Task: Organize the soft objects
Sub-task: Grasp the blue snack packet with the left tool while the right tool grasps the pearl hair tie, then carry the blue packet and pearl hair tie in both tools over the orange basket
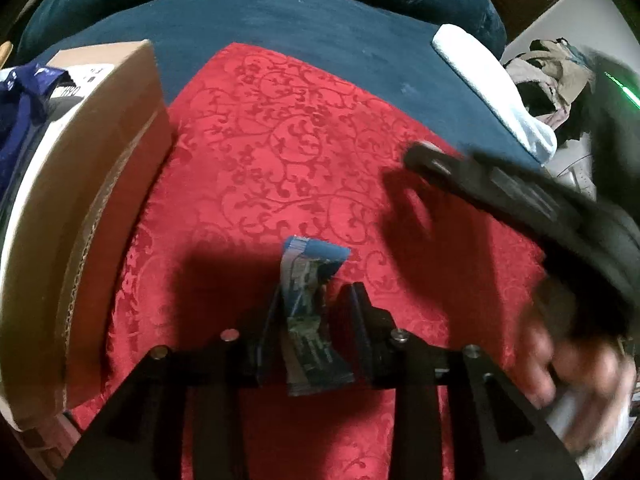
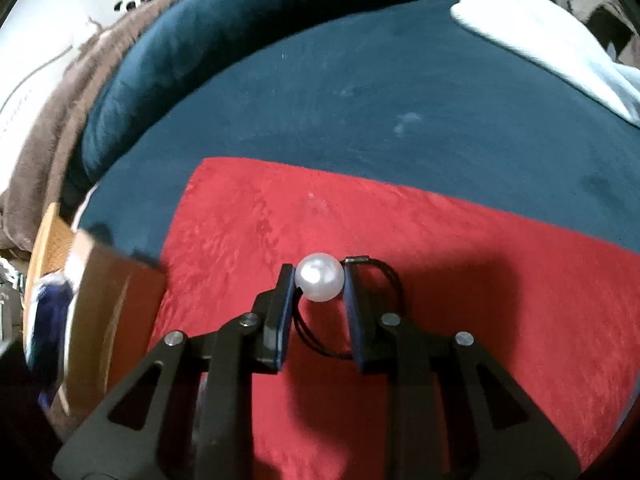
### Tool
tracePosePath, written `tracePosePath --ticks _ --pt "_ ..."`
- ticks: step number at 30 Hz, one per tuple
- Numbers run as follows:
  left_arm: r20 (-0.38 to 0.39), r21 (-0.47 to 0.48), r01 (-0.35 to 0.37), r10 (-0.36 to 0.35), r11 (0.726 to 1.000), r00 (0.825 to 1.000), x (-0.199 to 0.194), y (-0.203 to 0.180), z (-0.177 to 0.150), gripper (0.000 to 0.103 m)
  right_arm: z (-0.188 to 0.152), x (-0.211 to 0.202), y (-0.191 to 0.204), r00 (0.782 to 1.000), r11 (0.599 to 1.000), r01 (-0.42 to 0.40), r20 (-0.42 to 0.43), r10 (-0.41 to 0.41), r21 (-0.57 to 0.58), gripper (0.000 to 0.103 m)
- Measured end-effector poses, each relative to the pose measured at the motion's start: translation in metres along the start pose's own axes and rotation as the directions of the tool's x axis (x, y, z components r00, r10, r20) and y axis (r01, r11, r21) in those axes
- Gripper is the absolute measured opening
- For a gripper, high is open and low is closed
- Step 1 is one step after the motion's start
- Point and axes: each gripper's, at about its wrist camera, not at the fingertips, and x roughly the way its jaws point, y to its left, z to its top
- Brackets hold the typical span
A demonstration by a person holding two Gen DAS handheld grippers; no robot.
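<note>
A blue printed packet (image 1: 308, 308) stands on end on the red patterned cloth (image 1: 280, 140), between the fingers of my left gripper (image 1: 314, 300). It leans against the left finger, and a dark gap shows beside the right finger, so the jaws are open around it. My right gripper (image 2: 319, 278) is shut on a white pearl-like ball (image 2: 319, 282) fixed to a black elastic loop (image 2: 384, 280), just above the red cloth (image 2: 440, 240). The loop hangs between and behind the fingers.
An open cardboard box (image 1: 100, 200) stands at the cloth's left edge, with dark blue fabric (image 1: 24, 92) in it. In the right wrist view the box (image 2: 112, 320) sits low on the left. A teal cushion (image 2: 360, 100) lies beyond, with a white folded towel (image 2: 540, 28). A person's hand (image 1: 568, 364) shows blurred at right.
</note>
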Motion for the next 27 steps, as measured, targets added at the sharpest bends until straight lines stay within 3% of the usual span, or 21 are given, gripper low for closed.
tracePosePath --ticks 2,5,12,18,27 --pt "0.001 0.007 -0.01 0.01 1.0 1.0 0.0 -0.001 -0.002 0.034 -0.018 -0.024 -0.008 1.0 1.0 -0.013 0.023 0.012 0.028 0.025" --pt "0.008 0.01 -0.022 0.022 1.0 1.0 -0.006 -0.002 -0.006 0.019 -0.05 -0.053 -0.024 0.999 0.997 -0.019 0.045 0.015 0.076 0.025" --pt "-0.008 0.057 -0.032 0.032 0.998 0.999 -0.025 -0.005 -0.03 0.019 -0.122 -0.083 -0.032 0.999 0.987 -0.026 0.026 0.022 0.158 0.025" --pt "-0.045 0.11 -0.059 0.064 0.992 0.997 -0.046 -0.003 -0.068 0.019 -0.154 -0.096 -0.015 0.997 0.981 -0.077 0.003 0.078 0.178 0.025" --pt "-0.075 0.146 -0.105 0.117 0.984 0.99 -0.066 0.006 -0.115 0.019 -0.198 -0.104 0.004 0.994 0.983 -0.084 -0.054 0.094 0.164 0.025"
